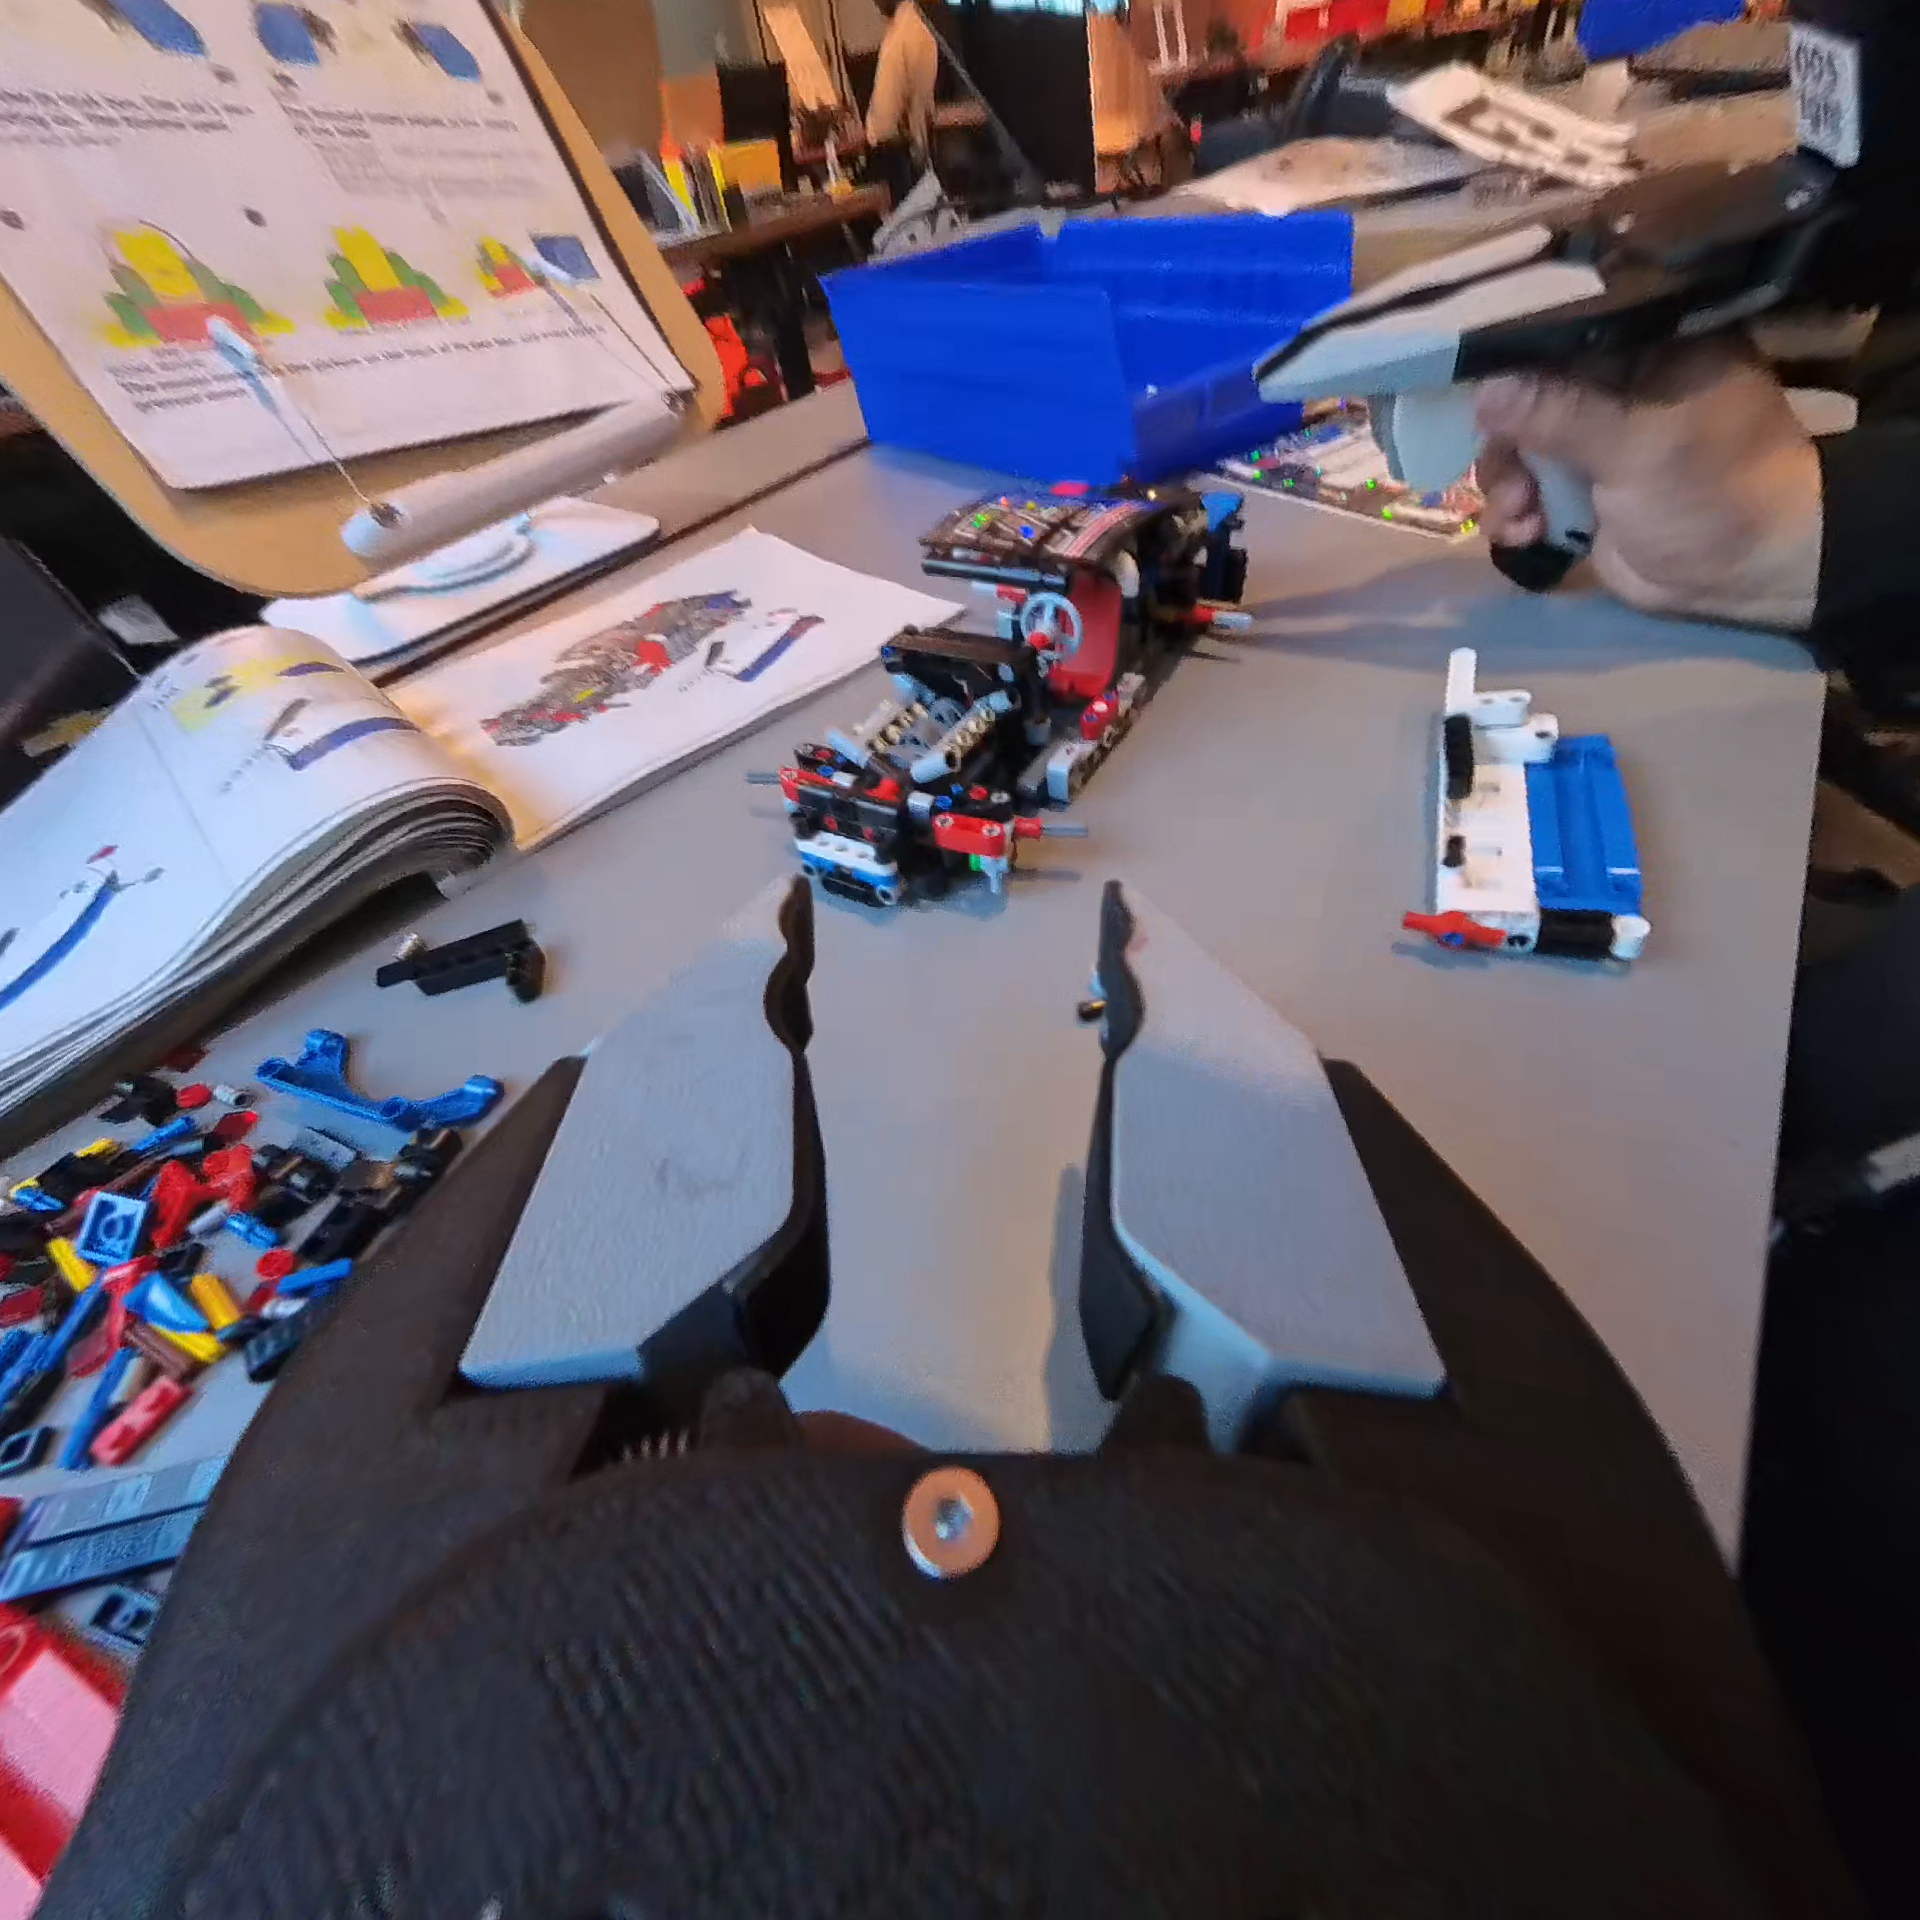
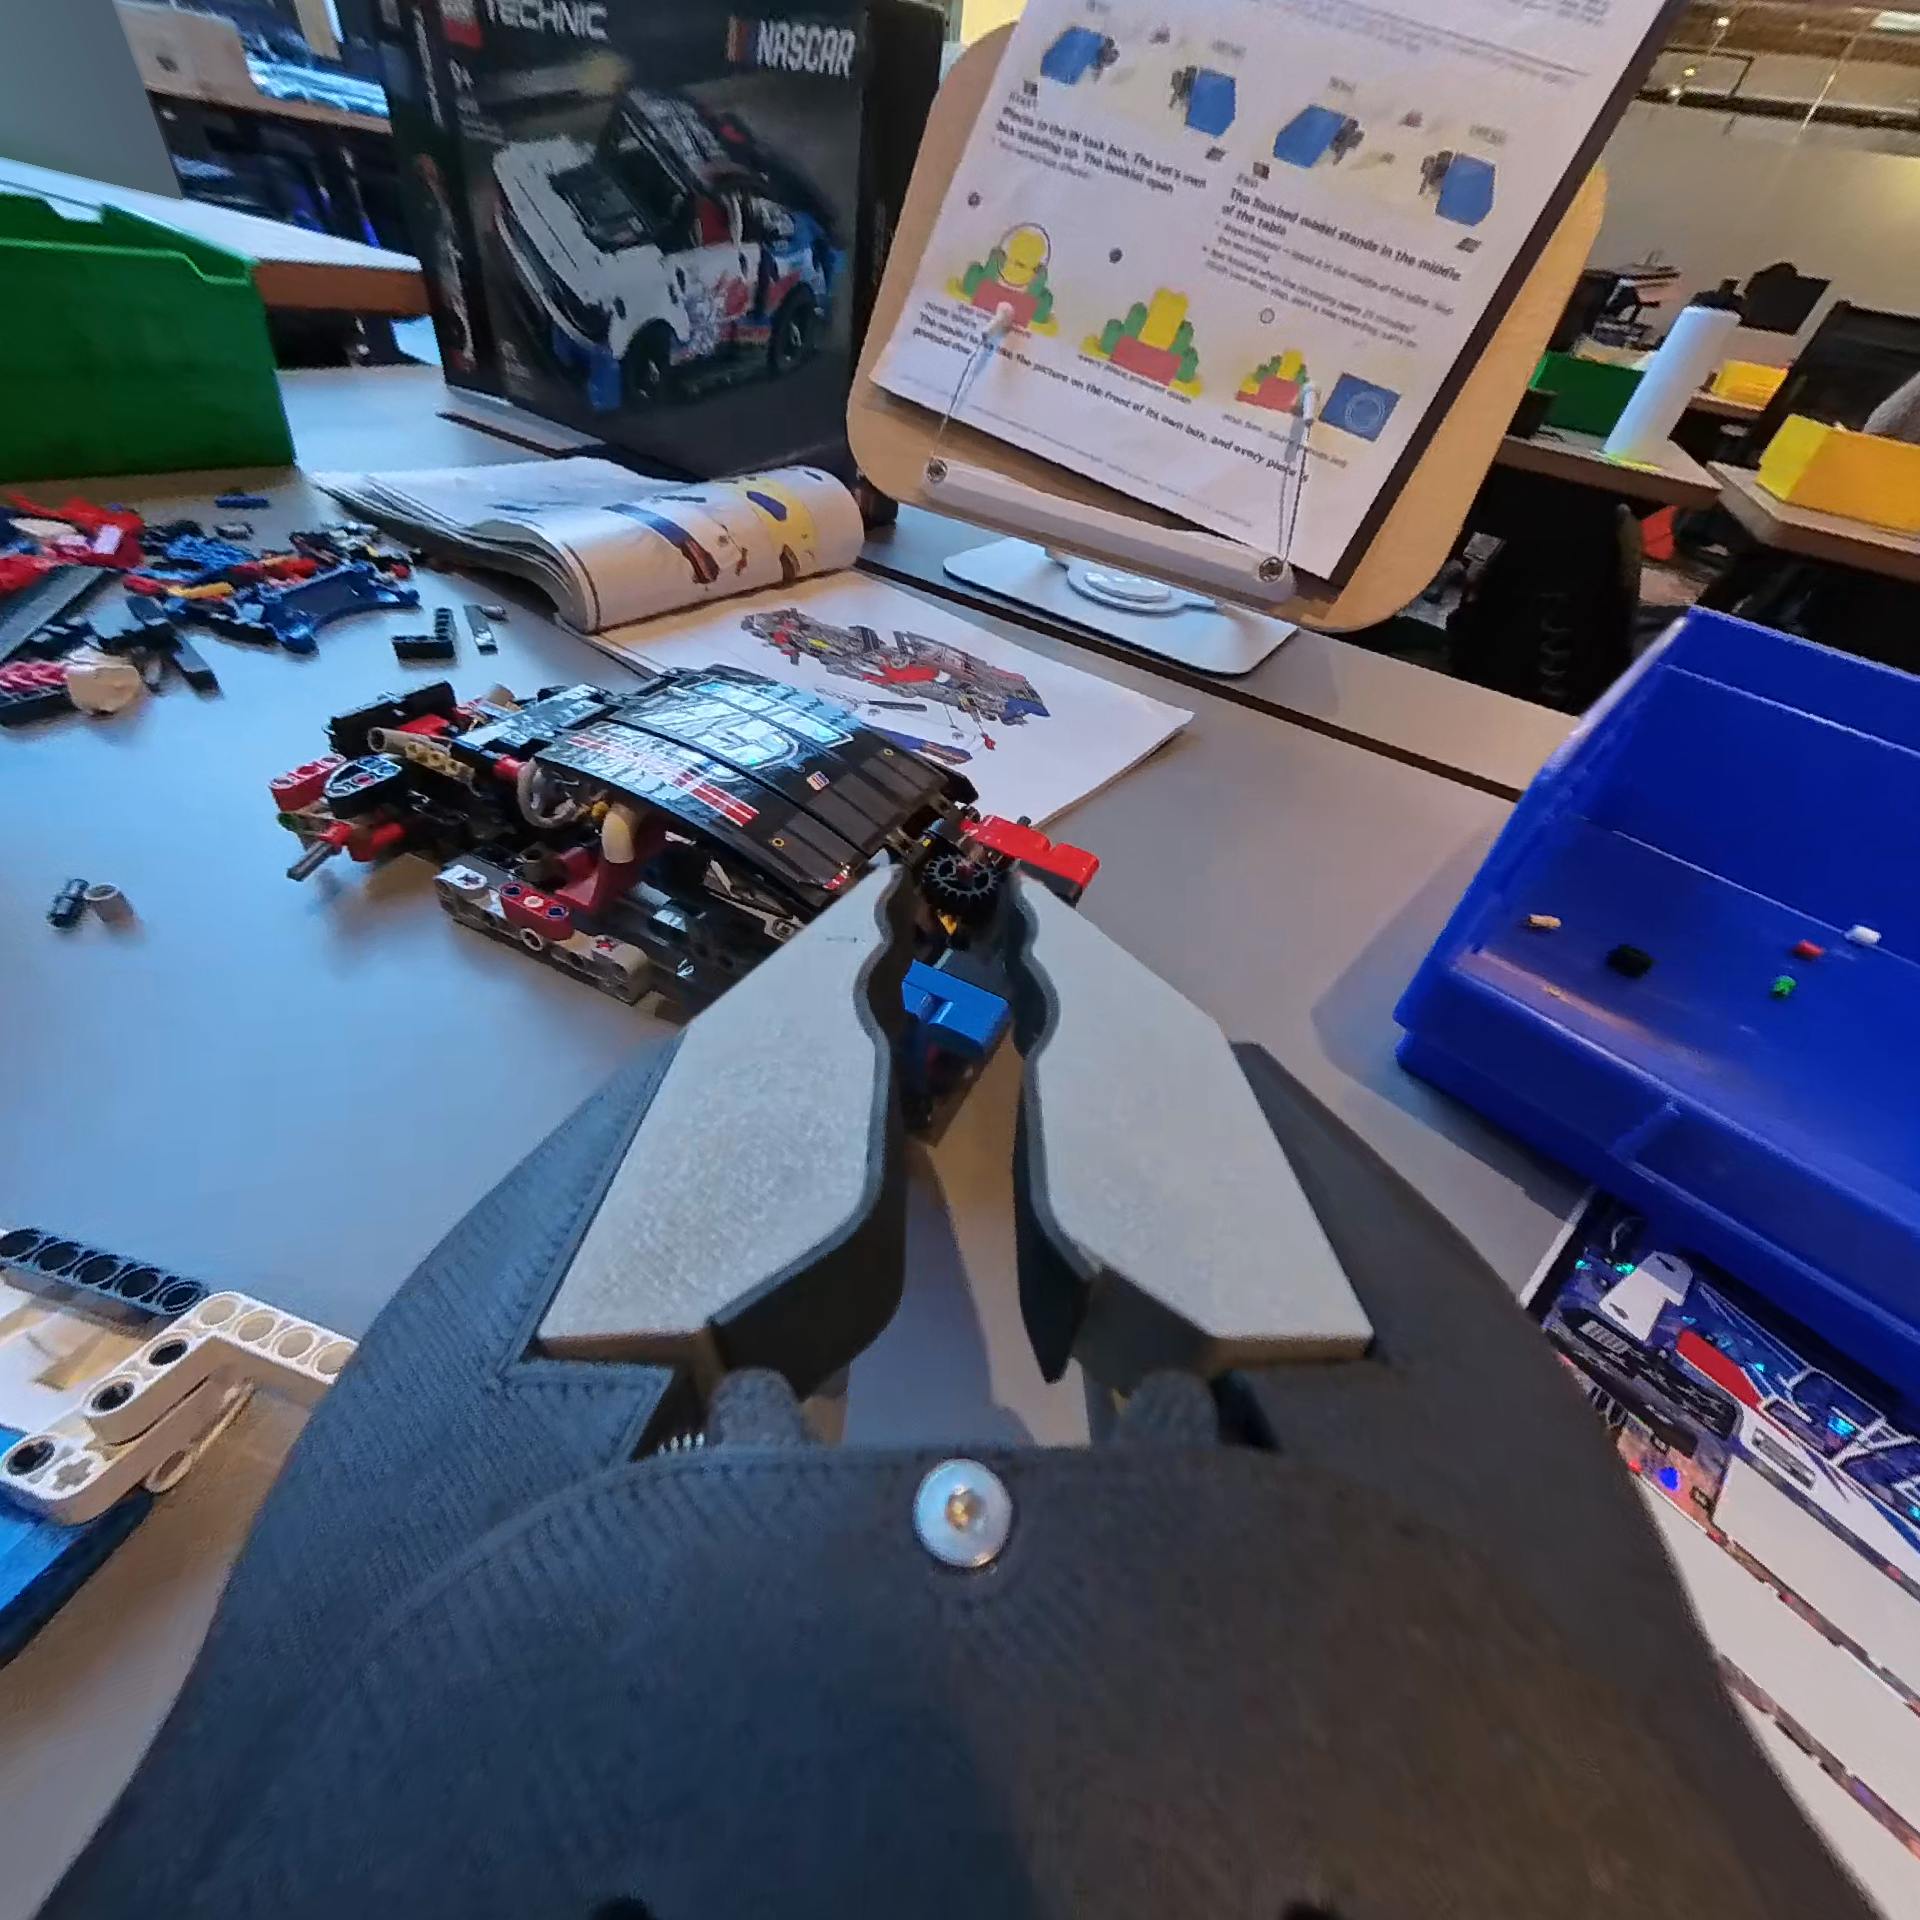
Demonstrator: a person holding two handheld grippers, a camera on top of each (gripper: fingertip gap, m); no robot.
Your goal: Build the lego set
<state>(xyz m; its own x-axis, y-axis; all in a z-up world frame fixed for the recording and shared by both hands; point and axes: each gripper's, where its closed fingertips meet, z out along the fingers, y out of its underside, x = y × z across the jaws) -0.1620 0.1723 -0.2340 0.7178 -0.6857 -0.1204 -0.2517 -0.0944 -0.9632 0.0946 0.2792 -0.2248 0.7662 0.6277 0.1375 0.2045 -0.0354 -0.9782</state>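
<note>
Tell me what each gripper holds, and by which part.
The left gripper is open and holds nothing. The right gripper has its fingers around the car's rear end; whether they actually pinch it cannot be told.

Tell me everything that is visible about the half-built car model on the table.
The car model is a plastic brick chassis, mostly black with red, white and blue parts. A curved black roof panel with stickers covers its rear half; the engine, grey steering wheel and red seat are exposed. No wheels are fitted. It rests flat on the grey table, beside the open booklet.
</note>
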